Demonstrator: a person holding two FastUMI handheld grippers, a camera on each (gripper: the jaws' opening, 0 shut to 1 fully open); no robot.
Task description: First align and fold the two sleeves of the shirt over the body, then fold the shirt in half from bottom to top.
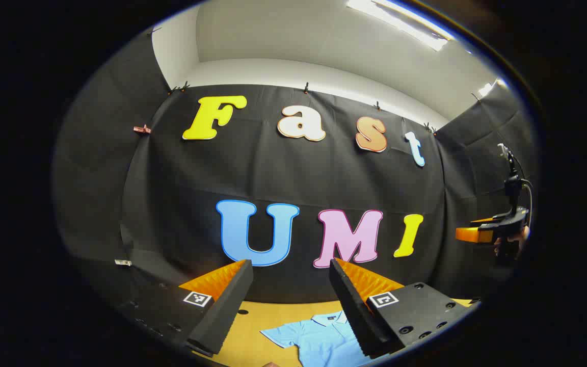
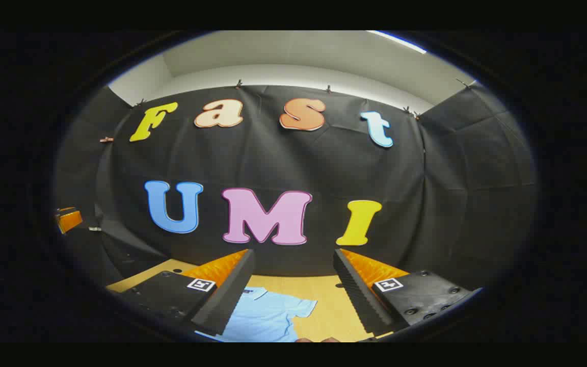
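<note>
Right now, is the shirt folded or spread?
Spread: the shirt lies flat on the table, both sleeves out sideways, collar showing.

Bright ceiling lights [image 1: 400, 23] overhead; sharp centre, strong fisheye bending at edges.

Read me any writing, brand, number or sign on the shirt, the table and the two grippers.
Nothing here can be read as text.
Shirt: no print; a dark tag at its collar is too small to read.
Left gripper: square black-and-white markers, a pattern, no words.
Right gripper: same kind of pattern squares, no words.
Table: none.
</note>
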